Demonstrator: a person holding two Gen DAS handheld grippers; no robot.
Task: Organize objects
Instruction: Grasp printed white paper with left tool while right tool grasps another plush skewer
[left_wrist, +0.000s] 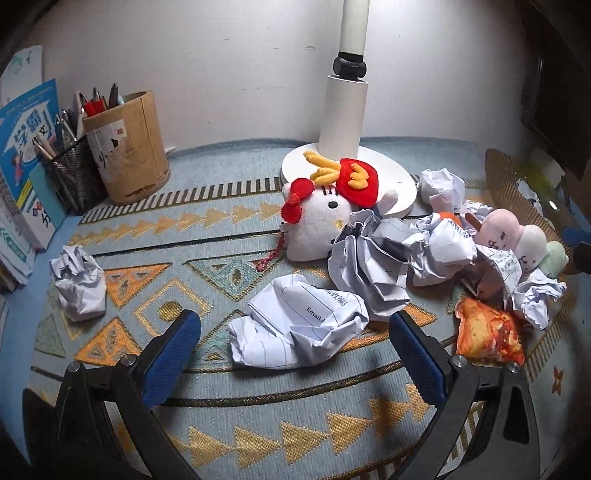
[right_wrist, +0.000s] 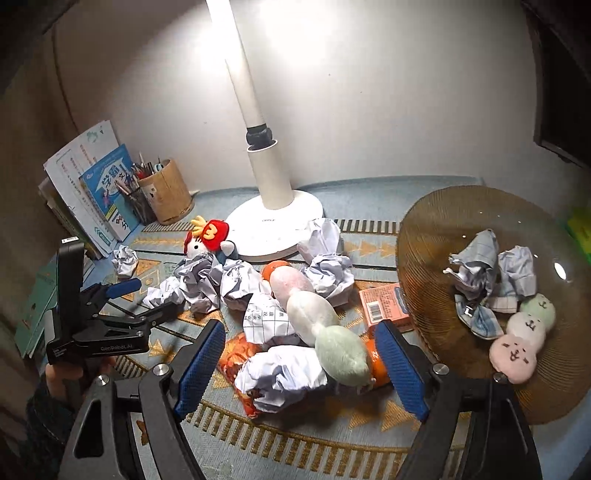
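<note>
1. Patterned cloth (left_wrist: 229, 236) carries crumpled paper (left_wrist: 299, 332), at twelve o'clock of my left gripper (left_wrist: 295, 354); jaws apart, empty.
2. My right gripper (right_wrist: 306, 365) gapes over a three-ball plush (right_wrist: 321, 317), unclamped.

Black gripper (right_wrist: 301, 363) frames — blue textured pads (right_wrist: 199, 365), silver screws.

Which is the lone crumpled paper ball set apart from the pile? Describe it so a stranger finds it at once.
Start at the tall white desk lamp at the back of the patterned blue mat, then look left to the brown cardboard pen pot. In front of it lies a crumpled white lined paper ball. It sits by itself; the other paper balls crowd the plush toys.
</note>
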